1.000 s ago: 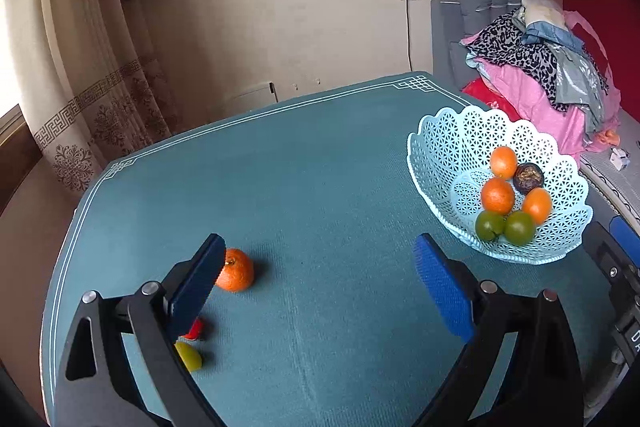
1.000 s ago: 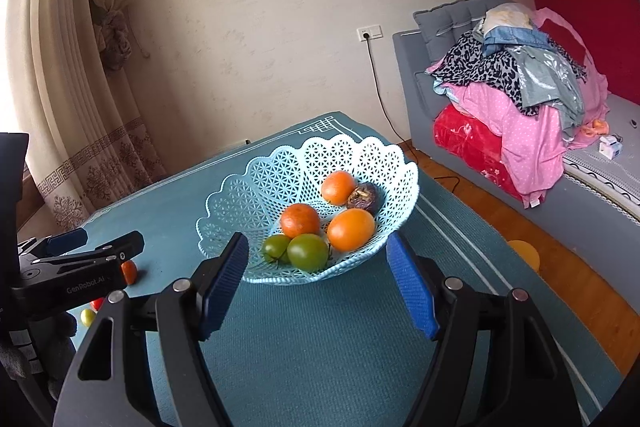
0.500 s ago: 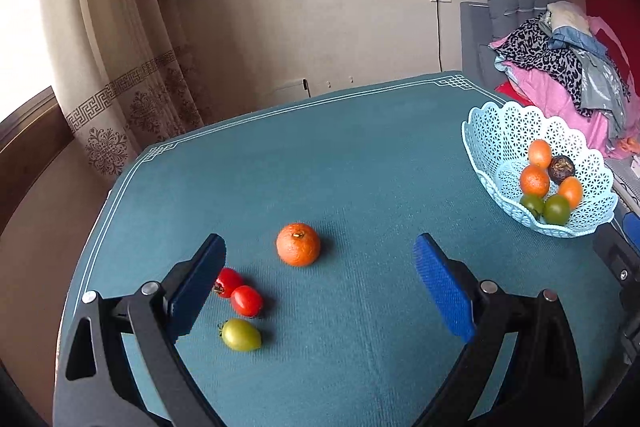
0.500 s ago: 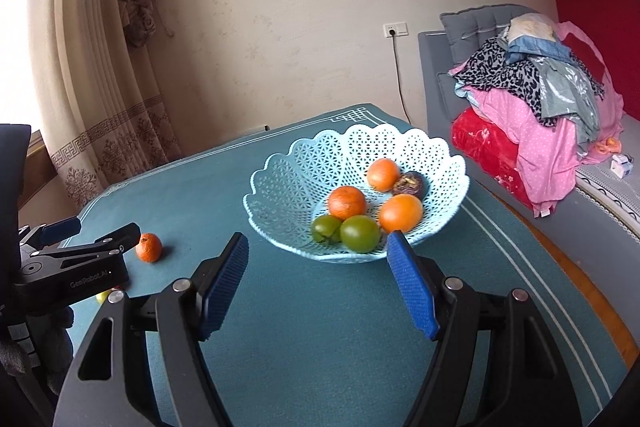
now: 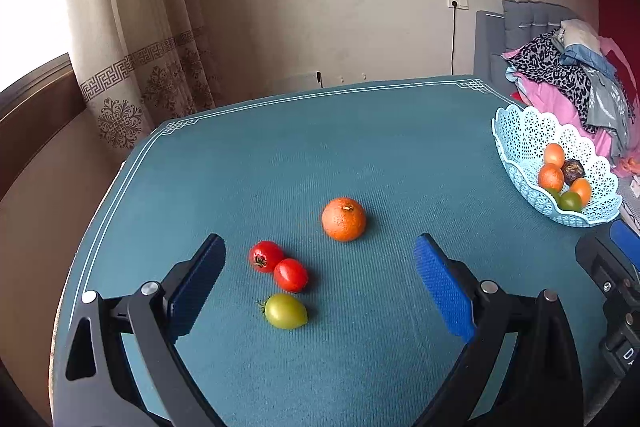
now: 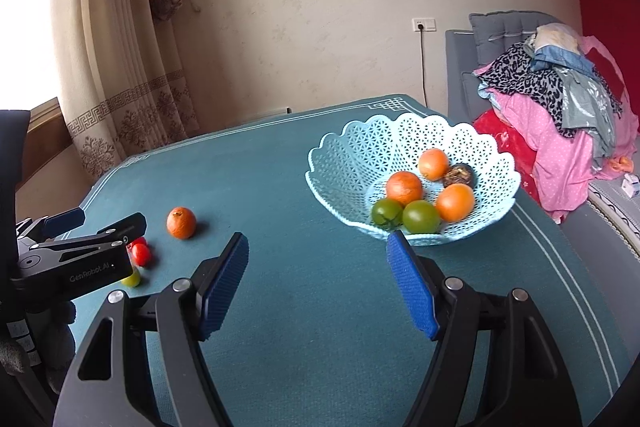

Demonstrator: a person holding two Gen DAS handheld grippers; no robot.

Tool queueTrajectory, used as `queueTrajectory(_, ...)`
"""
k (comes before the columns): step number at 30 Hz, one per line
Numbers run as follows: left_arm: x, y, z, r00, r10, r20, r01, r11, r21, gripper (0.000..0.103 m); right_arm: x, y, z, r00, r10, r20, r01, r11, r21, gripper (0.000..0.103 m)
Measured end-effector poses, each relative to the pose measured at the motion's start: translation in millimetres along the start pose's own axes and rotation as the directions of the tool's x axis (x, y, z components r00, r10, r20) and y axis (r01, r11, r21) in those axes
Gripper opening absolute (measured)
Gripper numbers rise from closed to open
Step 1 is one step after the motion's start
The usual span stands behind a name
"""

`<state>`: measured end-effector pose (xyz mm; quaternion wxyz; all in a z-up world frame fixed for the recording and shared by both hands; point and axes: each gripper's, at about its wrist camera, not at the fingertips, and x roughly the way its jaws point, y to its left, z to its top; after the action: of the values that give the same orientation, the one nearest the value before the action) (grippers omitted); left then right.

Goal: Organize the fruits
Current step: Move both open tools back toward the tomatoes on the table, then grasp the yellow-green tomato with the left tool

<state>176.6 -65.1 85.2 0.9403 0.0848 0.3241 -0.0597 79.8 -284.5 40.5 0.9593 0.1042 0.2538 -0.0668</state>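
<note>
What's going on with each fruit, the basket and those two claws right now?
Left claw: open, empty.
Right claw: open, empty.
Orange: loose on table.
Two red tomatoes: touching, on table.
Yellow-green tomato: on table.
Basket: upright, holding six fruits.

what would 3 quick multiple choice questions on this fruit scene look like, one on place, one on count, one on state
1. Where is the lone orange?
A. in the basket
B. on the teal table, beyond the tomatoes
C. on the sofa

2. How many fruits lie loose on the table?
A. two
B. four
C. six

3. How are the left tongs?
A. open, empty
B. shut on a tomato
C. shut on the orange

Key: B, it sits on the cloth, apart from the basket. B, one orange, two red tomatoes, one yellow-green tomato. A, the pads stand apart, holding nothing.
</note>
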Motion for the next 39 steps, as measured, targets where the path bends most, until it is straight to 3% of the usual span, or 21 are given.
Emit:
queueTrajectory(10, -1, 17, -16, 0.999, -0.031, -0.015, 0.031, 0.999, -0.029, 0.1, 13, 27, -3, 0.997, 0.036, -0.075, -0.038, 0.999, -0.03, 0.072)
queueTrajectory(24, 20, 75, -43, 0.995, 0.016, -0.101, -0.031, 0.988, -0.15, 0.1, 35, 61, -10, 0.98, 0.099, -0.173, -0.113, 0.991, -0.073, 0.072)
queueTrajectory(36, 40, 74, -53, 0.986, -0.064, -0.157, 0.041, 0.988, -0.147, 0.1, 47, 67, -19, 0.968, 0.123, -0.219, -0.144, 0.987, -0.078, 0.072)
queueTrajectory(39, 44, 72, -52, 0.982, -0.095, -0.166, 0.07, 0.986, -0.15, 0.096, 49, 65, -20, 0.966, 0.129, -0.224, -0.148, 0.986, -0.073, 0.072)
